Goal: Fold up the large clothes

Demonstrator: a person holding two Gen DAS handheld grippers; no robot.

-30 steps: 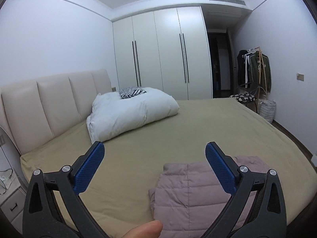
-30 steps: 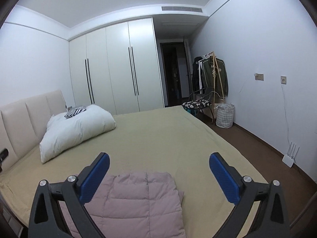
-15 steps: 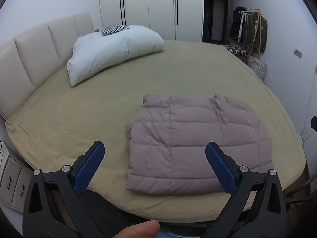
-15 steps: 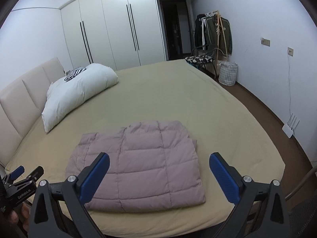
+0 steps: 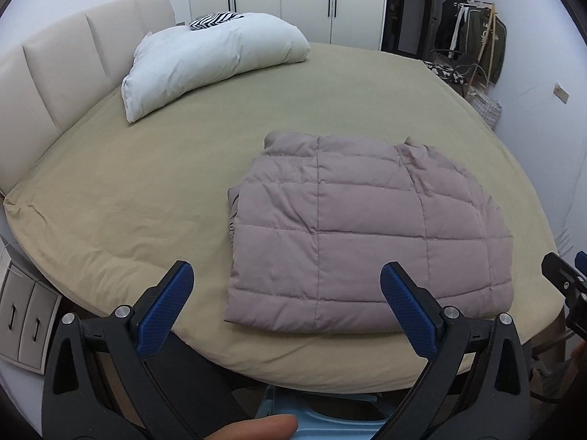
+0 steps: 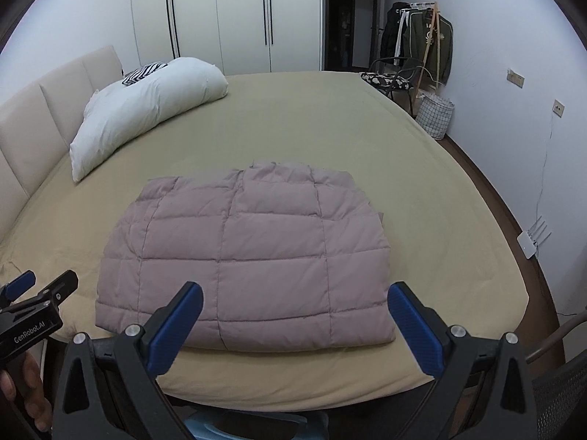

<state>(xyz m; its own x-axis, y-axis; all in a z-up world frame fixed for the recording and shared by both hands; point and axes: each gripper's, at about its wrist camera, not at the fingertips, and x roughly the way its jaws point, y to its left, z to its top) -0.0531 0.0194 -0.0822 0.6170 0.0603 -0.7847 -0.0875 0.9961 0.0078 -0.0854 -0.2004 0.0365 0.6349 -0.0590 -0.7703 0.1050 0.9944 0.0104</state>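
Observation:
A mauve quilted down jacket lies folded into a flat rectangle near the front edge of the bed; it also shows in the right wrist view. My left gripper is open and empty, held above the jacket's near left part by the bed's front edge. My right gripper is open and empty, held above the jacket's near edge. Neither gripper touches the jacket. The left gripper also shows at the left edge of the right wrist view.
A white pillow with a striped cloth on it lies at the padded headboard. A nightstand stands at the left. A clothes rack, chair and laundry basket stand along the right wall.
Both cameras have tilted down and pulled back, so the whole folded jacket and the bed's front edge now show. Both grippers stay open; the jacket has not moved.

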